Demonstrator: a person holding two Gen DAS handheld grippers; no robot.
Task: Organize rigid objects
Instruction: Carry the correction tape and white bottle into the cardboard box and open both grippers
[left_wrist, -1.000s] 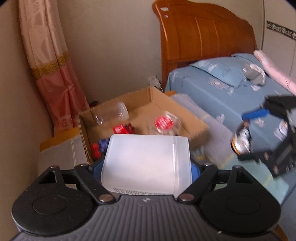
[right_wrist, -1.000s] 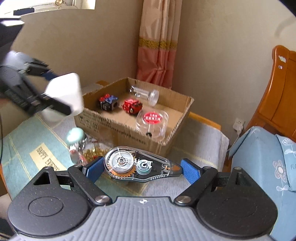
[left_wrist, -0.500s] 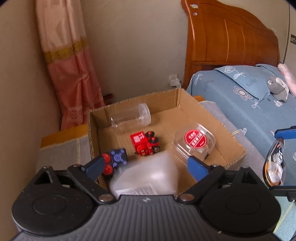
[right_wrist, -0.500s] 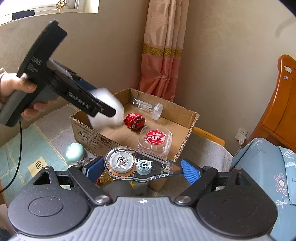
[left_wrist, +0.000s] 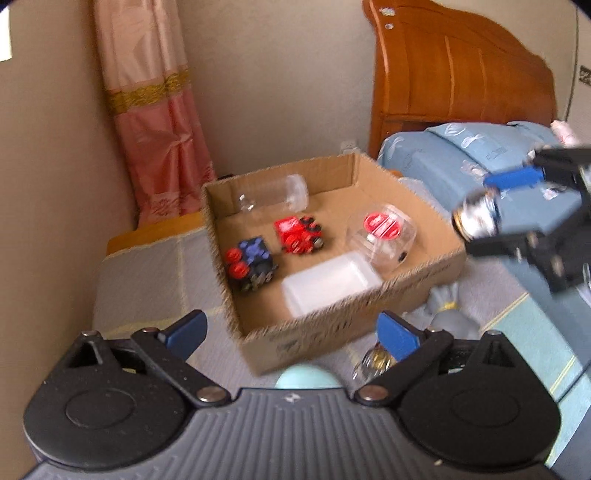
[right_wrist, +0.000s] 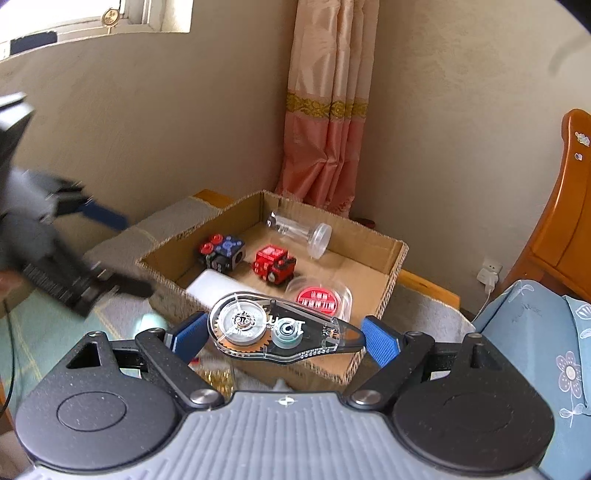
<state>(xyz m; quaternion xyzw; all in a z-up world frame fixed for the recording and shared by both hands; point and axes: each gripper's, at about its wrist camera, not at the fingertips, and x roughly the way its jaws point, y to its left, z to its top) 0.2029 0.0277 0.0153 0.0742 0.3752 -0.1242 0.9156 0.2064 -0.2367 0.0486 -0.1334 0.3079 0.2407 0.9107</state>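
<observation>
Clear-plastic correction tape, clamped in the right hand-held gripper, hangs at lower centre before the cardboard box; left hand-held gripper has just been opening, empty; an early release would likely drop it short.

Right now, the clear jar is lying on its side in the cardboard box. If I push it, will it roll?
Probably yes: the clear jar is round and lies on its side on the flat floor of the cardboard box. It looks empty, so likely light. The back wall should stop it soon.
</observation>
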